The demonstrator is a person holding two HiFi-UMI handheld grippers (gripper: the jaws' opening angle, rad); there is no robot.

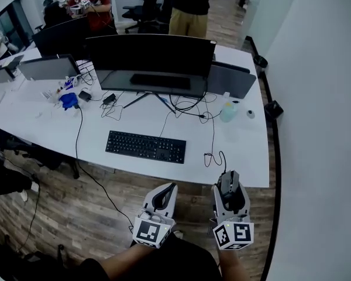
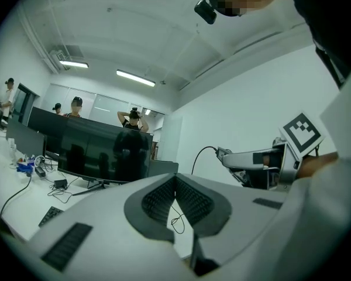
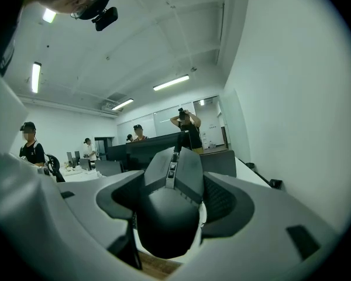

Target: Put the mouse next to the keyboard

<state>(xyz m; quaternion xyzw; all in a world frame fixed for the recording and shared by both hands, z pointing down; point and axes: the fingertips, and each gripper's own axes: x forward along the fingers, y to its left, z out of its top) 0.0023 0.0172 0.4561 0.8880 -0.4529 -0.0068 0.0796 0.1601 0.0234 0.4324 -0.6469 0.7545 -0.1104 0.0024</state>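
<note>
Our left tongs were clenched on nothing, their ribbed dark pads pressed together. Ahead of them and a little to the left, the flat black rectangular keyboard lay on the smooth white desk. Our right tongs were grasping the black matte plastic mouse, rounded at its back and angular at the buttons. The mouse hung short of the desk edge, above the brown wooden floor. In our judgement the pickup was done. Carrying the mouse forward and left, setting it beside the keyboard and releasing it were not yet done.

No legible text or brands anywhere, only square markers.
</note>
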